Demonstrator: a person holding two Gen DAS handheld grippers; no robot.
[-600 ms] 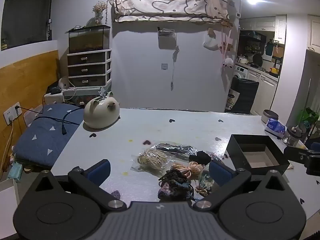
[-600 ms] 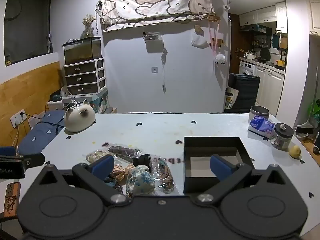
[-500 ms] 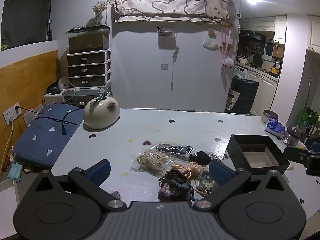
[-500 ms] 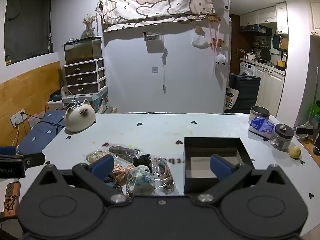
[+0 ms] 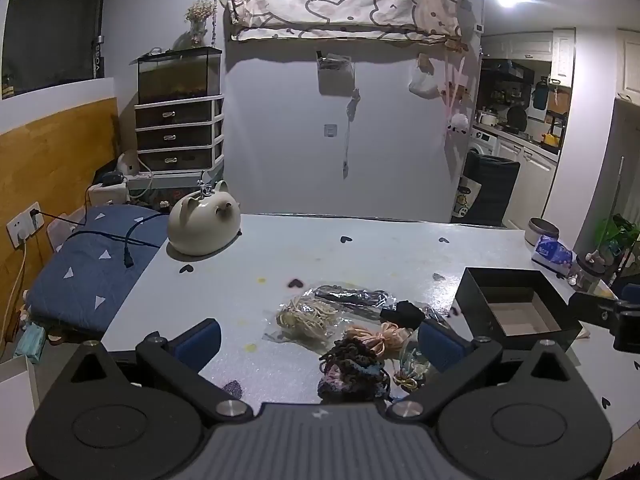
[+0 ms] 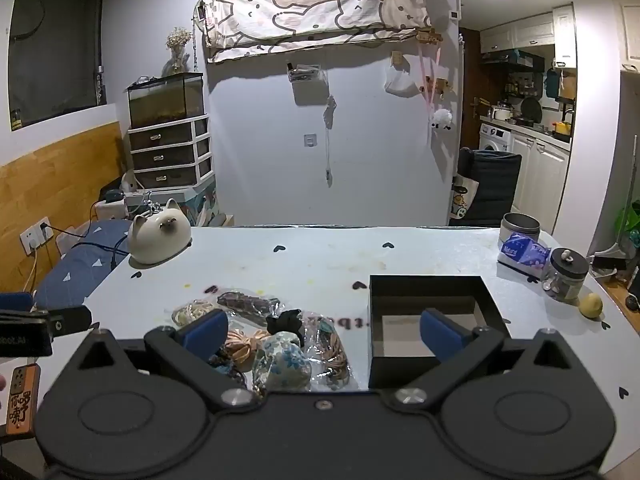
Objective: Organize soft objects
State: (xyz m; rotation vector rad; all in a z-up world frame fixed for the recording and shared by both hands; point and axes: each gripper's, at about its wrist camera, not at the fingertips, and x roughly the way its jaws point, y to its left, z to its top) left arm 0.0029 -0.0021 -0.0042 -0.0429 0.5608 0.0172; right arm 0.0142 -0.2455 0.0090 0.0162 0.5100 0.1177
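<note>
A loose heap of soft hair ties (image 5: 360, 340) is lying on the pale table (image 5: 360, 252) just left of the square black box (image 6: 432, 320): a dark knitted scrunchie (image 5: 352, 368), peach cord (image 5: 376, 338), a glossy floral scrunchie (image 6: 282, 360) and crinkled plastic packets. The left gripper (image 5: 320, 340) and right gripper (image 6: 324, 332) are both hovering with blue-padded jaws spread wide, holding nothing

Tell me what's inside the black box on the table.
The black box looks empty: only its bare pale floor shows. The right gripper's finger and the box's near wall hide part of the floor.
</note>
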